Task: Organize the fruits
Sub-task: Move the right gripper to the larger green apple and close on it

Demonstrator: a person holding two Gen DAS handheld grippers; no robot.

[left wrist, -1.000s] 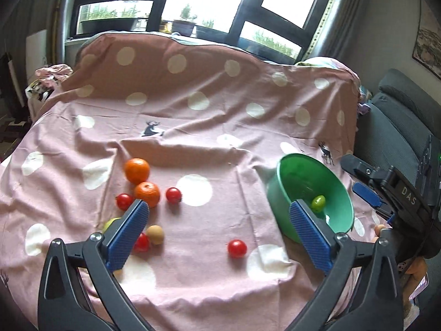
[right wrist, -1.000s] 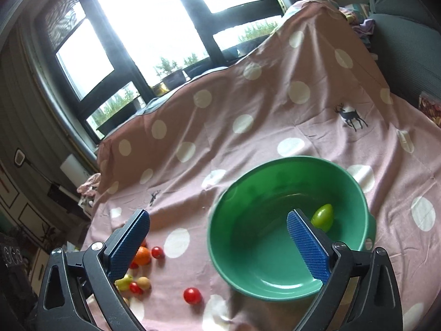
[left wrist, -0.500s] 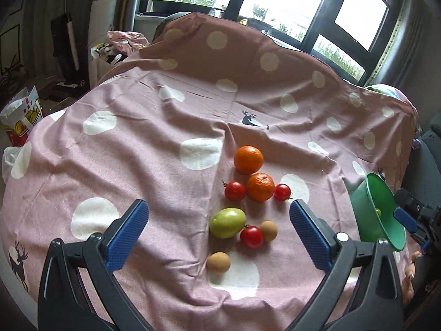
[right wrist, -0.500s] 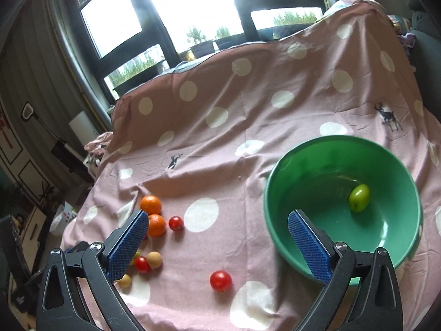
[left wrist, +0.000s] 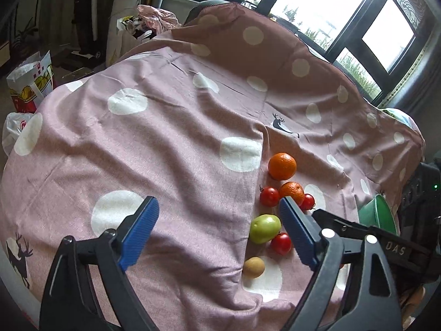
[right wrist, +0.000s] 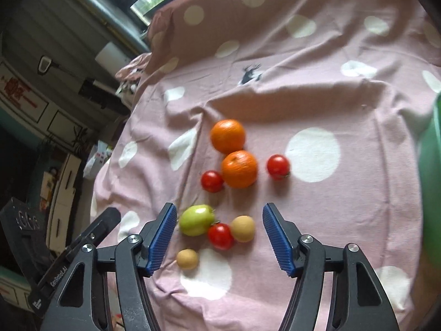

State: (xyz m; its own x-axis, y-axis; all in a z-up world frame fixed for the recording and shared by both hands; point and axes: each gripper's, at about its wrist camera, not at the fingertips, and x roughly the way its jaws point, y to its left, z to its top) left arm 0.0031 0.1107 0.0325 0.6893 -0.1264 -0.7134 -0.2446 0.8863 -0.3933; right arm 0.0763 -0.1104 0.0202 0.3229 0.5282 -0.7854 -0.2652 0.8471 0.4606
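Fruits lie in a loose cluster on the pink spotted cloth [right wrist: 344, 207] covering the tabletop, seen at centre frame in the right wrist view and at centre right in the left wrist view. Two oranges [right wrist: 228, 136] [right wrist: 239, 168] touch one another at the top of the cluster. One red tomato [right wrist: 212, 181] sits just beside the lower orange on its left, a second [right wrist: 278, 166] a little apart on its right. Below these, a green fruit [right wrist: 196, 219], a third red tomato [right wrist: 220, 236] and a tan round fruit [right wrist: 243, 228] are bunched together. A smaller tan fruit [right wrist: 187, 259] lies alone beneath them.

Green bowl [left wrist: 378, 219] stands at the right edge of both views, mostly cut off; its contents cannot be seen.

Right claw [right wrist: 219, 238] is about half open, its jaws having just been closing. The bunched trio sits in the gap between them, but the pads press on nothing.

Left claw [left wrist: 219, 233] stands fairly wide, its jaws also having just been closing, over bare cloth to the left of the cluster. It holds nothing.
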